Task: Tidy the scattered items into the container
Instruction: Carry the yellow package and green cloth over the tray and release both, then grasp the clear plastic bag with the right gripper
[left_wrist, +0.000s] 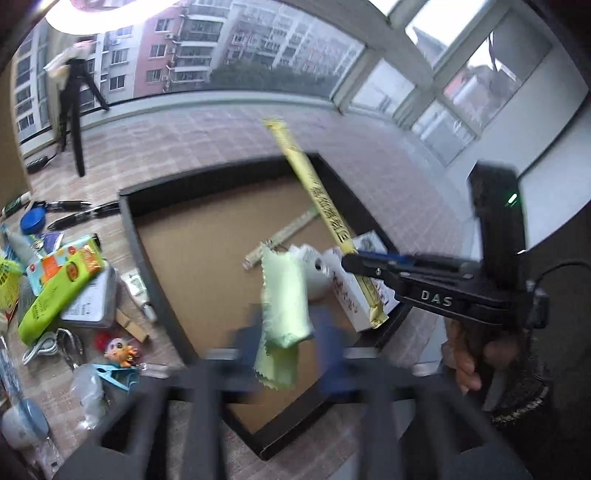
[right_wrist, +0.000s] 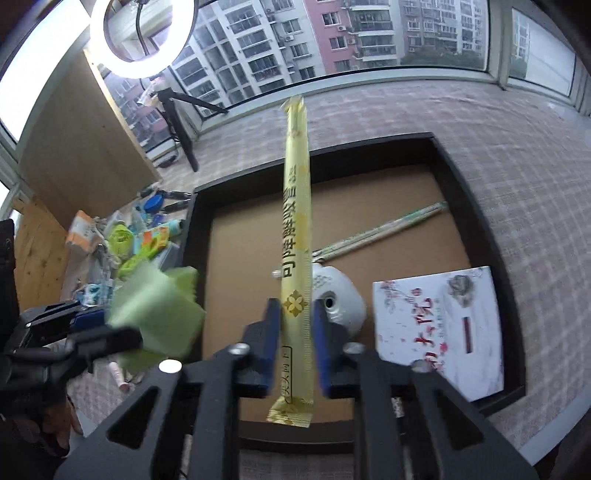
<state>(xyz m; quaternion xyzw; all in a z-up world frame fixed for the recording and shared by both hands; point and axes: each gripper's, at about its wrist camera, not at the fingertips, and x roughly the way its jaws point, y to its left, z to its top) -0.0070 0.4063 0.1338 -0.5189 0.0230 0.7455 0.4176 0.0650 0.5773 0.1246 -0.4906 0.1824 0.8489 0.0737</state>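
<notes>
A black-walled tray (left_wrist: 127, 214) with a brown floor, also seen in the right wrist view (right_wrist: 476, 206), holds a white booklet (right_wrist: 439, 332), a white roll (right_wrist: 341, 301) and a long chopstick packet (right_wrist: 384, 230). My left gripper (left_wrist: 286, 343) is shut on a pale green sachet (left_wrist: 284, 295) above the tray; it also shows in the right wrist view (right_wrist: 159, 314). My right gripper (right_wrist: 295, 339) is shut on a long yellow stick packet (right_wrist: 295, 229), upright above the tray; both show in the left wrist view, the gripper (left_wrist: 349, 260) and the packet (left_wrist: 317, 199).
A pile of loose items lies left of the tray: a green box (left_wrist: 59, 291), pens (left_wrist: 83, 216), a blue tape measure (left_wrist: 32, 221), a small doll (left_wrist: 120, 349), a blue clip (left_wrist: 116, 374). A ring light (right_wrist: 142, 37) on a tripod (right_wrist: 181, 125) stands by the window.
</notes>
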